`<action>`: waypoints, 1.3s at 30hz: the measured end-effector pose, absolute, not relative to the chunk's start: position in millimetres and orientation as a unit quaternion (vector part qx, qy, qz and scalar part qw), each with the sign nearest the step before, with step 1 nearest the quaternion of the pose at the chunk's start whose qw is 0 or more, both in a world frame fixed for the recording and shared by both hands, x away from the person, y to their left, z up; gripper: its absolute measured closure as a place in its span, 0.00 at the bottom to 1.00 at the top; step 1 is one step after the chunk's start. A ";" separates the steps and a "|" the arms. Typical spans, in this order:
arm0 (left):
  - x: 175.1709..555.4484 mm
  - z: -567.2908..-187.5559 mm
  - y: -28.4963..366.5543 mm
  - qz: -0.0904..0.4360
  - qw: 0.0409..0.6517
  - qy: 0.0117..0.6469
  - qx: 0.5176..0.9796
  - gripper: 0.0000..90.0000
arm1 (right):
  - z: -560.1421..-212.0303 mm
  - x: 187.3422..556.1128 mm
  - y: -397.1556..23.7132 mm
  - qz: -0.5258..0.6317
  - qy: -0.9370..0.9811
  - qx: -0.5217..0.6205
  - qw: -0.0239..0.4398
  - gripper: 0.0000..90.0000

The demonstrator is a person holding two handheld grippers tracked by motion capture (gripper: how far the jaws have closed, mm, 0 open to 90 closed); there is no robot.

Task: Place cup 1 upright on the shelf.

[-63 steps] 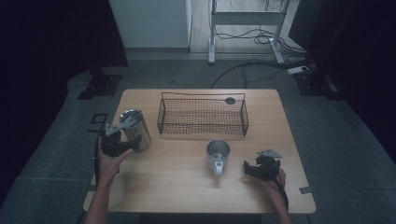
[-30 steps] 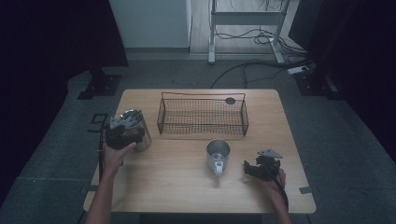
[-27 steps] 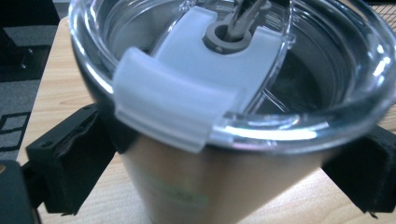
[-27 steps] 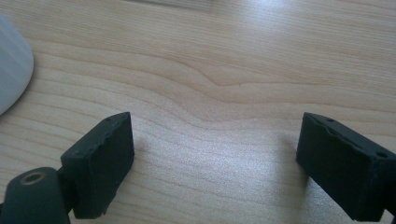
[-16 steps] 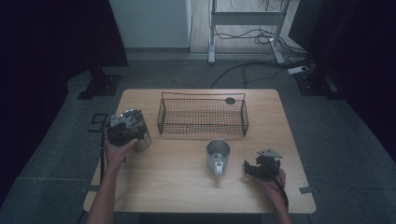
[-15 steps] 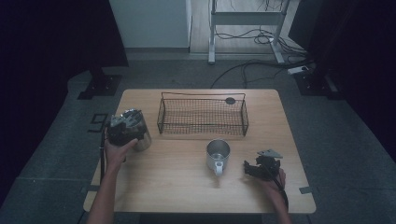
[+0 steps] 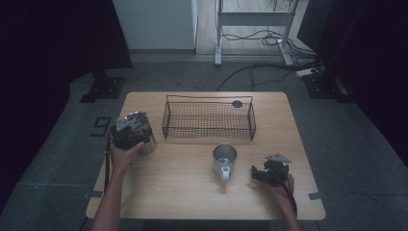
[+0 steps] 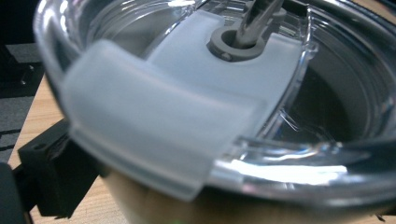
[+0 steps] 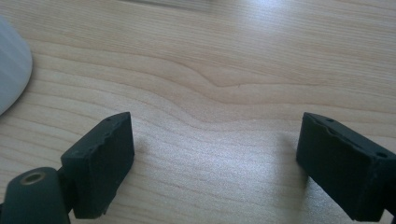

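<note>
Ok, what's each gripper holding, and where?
Right gripper: nothing, jaws open over the table. Left gripper: its jaws have just been opening around the steel tumbler below its lid; grip cannot be told.

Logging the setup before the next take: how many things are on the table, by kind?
Tumblers with lid: 1
Steel mugs: 1
Wire baskets: 1
Small dark discs: 1
Total: 4
</note>
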State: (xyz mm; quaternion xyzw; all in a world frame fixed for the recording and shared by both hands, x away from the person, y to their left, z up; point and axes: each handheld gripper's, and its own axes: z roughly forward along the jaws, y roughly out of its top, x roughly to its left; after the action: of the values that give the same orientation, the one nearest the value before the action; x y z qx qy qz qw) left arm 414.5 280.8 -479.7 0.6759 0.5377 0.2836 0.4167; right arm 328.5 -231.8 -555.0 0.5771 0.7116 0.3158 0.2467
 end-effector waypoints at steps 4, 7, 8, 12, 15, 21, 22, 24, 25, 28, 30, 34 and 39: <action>414.2 -479.6 280.6 0.287 0.414 0.535 0.678 0.03 | -555.0 328.5 -231.9 0.316 0.712 0.577 0.247 0.12; 413.8 -479.4 280.2 0.289 0.412 0.534 0.679 0.03 | -555.0 328.5 -231.9 0.316 0.712 0.577 0.247 0.12; 413.7 -479.3 280.1 0.289 0.412 0.534 0.679 0.03 | -555.0 328.5 -231.9 0.316 0.712 0.577 0.247 0.12; 413.1 -479.1 280.1 0.293 0.411 0.531 0.681 0.04 | -555.0 328.5 -231.9 0.316 0.712 0.577 0.247 0.12; 412.4 -478.7 280.0 0.294 0.410 0.528 0.683 0.04 | -555.0 328.5 -231.9 0.316 0.712 0.577 0.247 0.12; 410.4 -477.6 278.6 0.292 0.412 0.522 0.688 0.04 | -555.0 328.8 -232.4 0.316 0.712 0.576 0.247 0.13; 410.4 -477.6 278.6 0.292 0.412 0.522 0.688 0.04 | -555.0 328.8 -232.4 0.316 0.712 0.576 0.247 0.13; 409.2 -476.6 277.5 0.294 0.413 0.520 0.687 0.04 | -555.0 328.8 -232.4 0.316 0.712 0.577 0.247 0.13; 407.9 -475.3 277.0 0.295 0.416 0.520 0.685 0.04 | -555.0 328.8 -232.4 0.316 0.712 0.577 0.247 0.13; 406.5 -473.7 276.9 0.296 0.419 0.519 0.684 0.04 | -555.0 328.8 -232.4 0.316 0.711 0.577 0.247 0.13; 404.5 -471.9 276.7 0.297 0.419 0.518 0.684 0.04 | -555.0 328.8 -232.4 0.316 0.711 0.577 0.247 0.13; 400.2 -467.9 276.8 0.300 0.419 0.515 0.685 0.04 | -555.0 328.8 -232.5 0.316 0.711 0.577 0.247 0.13; 394.6 -461.8 279.4 0.299 0.425 0.516 0.681 0.04 | -555.0 328.8 -232.6 0.316 0.711 0.577 0.247 0.13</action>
State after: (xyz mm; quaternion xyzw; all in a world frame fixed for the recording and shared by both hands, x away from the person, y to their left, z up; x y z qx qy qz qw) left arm 394.6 279.4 -461.8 0.6812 0.5156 0.2993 0.4248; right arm 328.8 -232.6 -555.0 0.5768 0.7115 0.3162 0.2473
